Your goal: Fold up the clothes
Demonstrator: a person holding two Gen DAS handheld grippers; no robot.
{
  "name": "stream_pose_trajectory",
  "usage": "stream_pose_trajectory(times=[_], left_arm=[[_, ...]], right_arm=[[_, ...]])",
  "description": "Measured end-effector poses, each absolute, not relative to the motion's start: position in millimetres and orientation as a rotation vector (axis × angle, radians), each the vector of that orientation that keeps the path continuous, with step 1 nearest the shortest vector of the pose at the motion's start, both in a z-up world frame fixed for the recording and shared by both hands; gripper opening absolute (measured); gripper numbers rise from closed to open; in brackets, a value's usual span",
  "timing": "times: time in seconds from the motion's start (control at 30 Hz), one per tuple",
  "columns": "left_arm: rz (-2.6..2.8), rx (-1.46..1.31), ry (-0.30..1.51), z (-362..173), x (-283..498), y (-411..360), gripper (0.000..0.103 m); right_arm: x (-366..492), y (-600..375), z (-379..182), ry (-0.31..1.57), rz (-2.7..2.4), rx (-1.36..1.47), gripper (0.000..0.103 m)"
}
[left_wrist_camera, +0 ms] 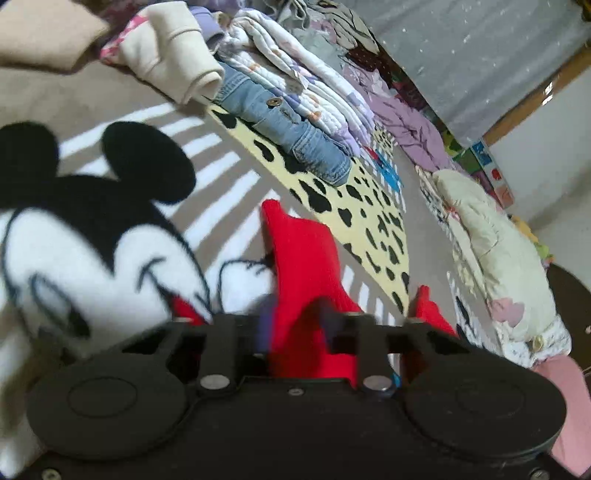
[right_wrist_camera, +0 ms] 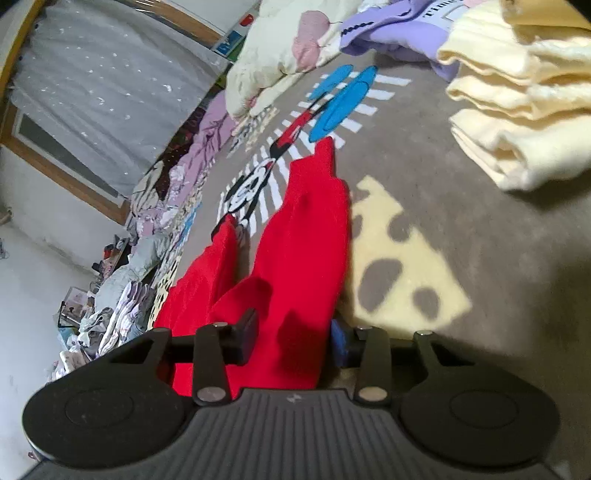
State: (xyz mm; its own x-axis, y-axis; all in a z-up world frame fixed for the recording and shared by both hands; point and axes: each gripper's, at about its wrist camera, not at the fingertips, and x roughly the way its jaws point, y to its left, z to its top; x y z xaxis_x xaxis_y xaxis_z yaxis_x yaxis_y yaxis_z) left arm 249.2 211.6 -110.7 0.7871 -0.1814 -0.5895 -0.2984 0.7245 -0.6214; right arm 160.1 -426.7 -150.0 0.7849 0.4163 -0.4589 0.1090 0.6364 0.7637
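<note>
A bright red garment (left_wrist_camera: pixel 299 251) lies stretched over the grey cartoon-mouse blanket (left_wrist_camera: pixel 92 240), and both grippers have it. In the left wrist view its cloth runs up into my left gripper (left_wrist_camera: pixel 299 332), whose blurred jaws are shut on a fold of it. A second red flap (left_wrist_camera: pixel 428 306) pokes up to the right. In the right wrist view the red garment (right_wrist_camera: pixel 306 229) reaches from mid-frame back to my right gripper (right_wrist_camera: pixel 295 339). That gripper's black finger (right_wrist_camera: pixel 247 332) and blue-padded finger (right_wrist_camera: pixel 340 343) stand on either side of a thick bunch of the cloth and hold it.
A stack of folded clothes with denim (left_wrist_camera: pixel 295 122) and a cream hoodie (left_wrist_camera: pixel 173 55) sits beyond the left gripper. A cream quilt (left_wrist_camera: pixel 491 240) lies right. In the right wrist view, folded cream towels (right_wrist_camera: pixel 517 110) lie right, purple clothes (right_wrist_camera: pixel 399 33) behind, a loose pile (right_wrist_camera: pixel 122 306) left.
</note>
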Motion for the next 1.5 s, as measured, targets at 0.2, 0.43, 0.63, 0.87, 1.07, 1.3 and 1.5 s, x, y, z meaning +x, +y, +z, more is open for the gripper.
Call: stream_pose_trajectory(times=[0.2,0.43,0.63,0.87,1.07,1.3,1.5], left_arm=[[0.037,-0.574,0.544,-64.2,242.5,216.3,0.001],[0.119,-0.520,0.572,-61.5,261.9,245.4,0.014],[0.226,-0.701,0.636,-101.5,224.4,262.7,0.039],[0.178,-0.705,0.630,-102.5,189.2,225.3,0.041],[0.236,-0.663,0.639,-97.0,241.2,241.0,0.041],[0.168,-0.432,0.720,-99.8,304.4,240.2,0.003],[0.184,-0.359,0.661,-109.1,299.3,250.3,0.010]], right_arm=[[158.3,-429.4,-153.6,0.624,0.227,0.872,0.038],[159.3,-428.1,-153.4,0.613,0.241,0.849,0.038],[162.1,-423.6,-148.0,0.612,0.240,0.849,0.038],[160.8,-422.9,-149.2,0.604,0.238,0.845,0.038],[158.6,-423.1,-150.6,0.596,0.244,0.847,0.038],[157.5,-425.0,-154.0,0.589,0.256,0.850,0.038],[158.2,-425.5,-155.6,0.588,0.270,0.834,0.038]])
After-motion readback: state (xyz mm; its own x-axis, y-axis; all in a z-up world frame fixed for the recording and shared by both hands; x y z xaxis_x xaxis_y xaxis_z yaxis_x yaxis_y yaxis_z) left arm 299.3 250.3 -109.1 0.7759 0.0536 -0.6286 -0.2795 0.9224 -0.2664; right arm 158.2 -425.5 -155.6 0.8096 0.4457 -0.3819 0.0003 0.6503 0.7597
